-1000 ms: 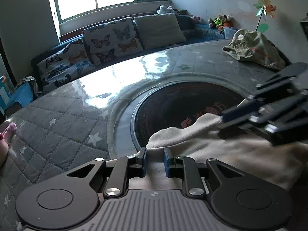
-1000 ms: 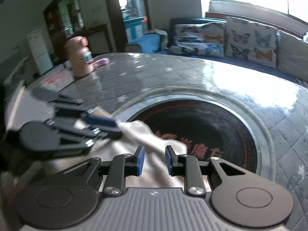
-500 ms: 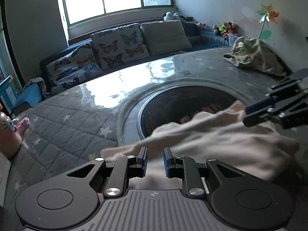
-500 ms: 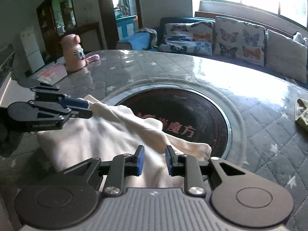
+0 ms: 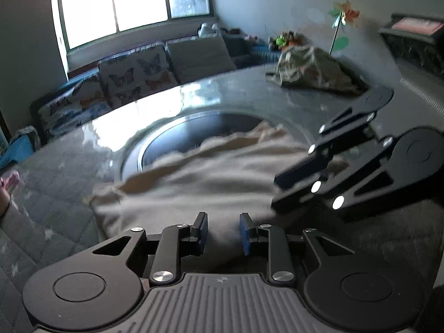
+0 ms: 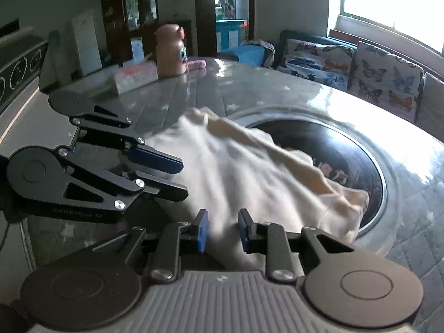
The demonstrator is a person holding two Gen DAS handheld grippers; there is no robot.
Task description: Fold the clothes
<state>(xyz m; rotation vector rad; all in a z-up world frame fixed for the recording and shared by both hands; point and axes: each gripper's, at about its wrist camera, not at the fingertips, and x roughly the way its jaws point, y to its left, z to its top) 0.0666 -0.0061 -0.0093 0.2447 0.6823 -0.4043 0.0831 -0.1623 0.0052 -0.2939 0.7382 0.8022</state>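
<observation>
Left gripper point(image 5: 223, 231) easing open over soft, rumpled cream cloth point(image 5: 211, 177); right gripper point(image 6: 220, 230) angled down, pinching its edge.

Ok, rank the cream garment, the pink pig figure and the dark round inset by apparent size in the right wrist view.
1. dark round inset, though the garment hides part of it
2. cream garment, close behind; it lies nearer the camera, so these two are unsure
3. pink pig figure, clearly smallest, also farthest

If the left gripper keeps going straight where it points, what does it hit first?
Most likely the cream garment: cloth lies between and ahead of the opening left gripper. Depth is unclear.
</observation>
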